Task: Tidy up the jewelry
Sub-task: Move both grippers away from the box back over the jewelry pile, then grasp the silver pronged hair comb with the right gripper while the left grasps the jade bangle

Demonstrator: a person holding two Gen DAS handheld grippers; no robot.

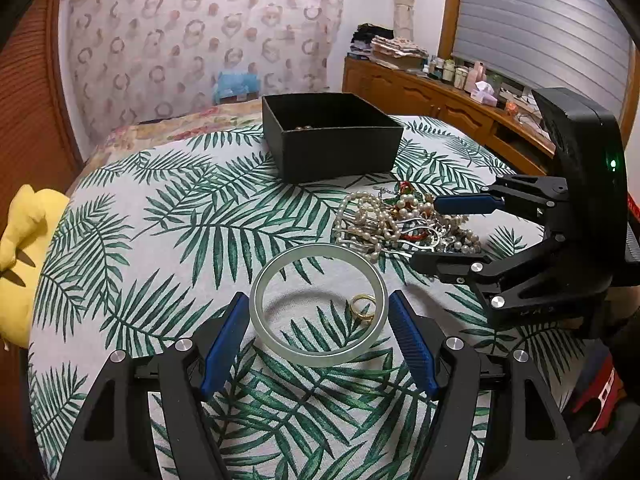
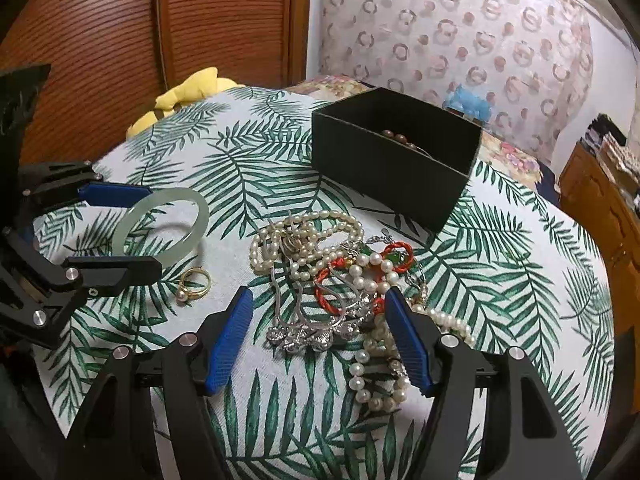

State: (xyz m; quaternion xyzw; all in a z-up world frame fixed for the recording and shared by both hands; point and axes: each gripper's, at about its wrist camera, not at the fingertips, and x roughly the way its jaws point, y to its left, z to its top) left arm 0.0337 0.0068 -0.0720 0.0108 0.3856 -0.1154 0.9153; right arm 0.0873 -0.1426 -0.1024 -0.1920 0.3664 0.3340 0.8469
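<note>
A pale green jade bangle lies flat on the leaf-print tablecloth, between the open fingers of my left gripper; it also shows in the right wrist view. A gold ring lies inside the bangle's far right; in the right wrist view the ring seems beside it. A tangled pile of pearl strands, red cords and silver hairpins lies between the open fingers of my right gripper; the pile sits right of the bangle. A black box behind holds brown beads.
A yellow plush toy lies off the table's left edge. A wooden dresser with bottles stands at the back right. A patterned curtain hangs behind.
</note>
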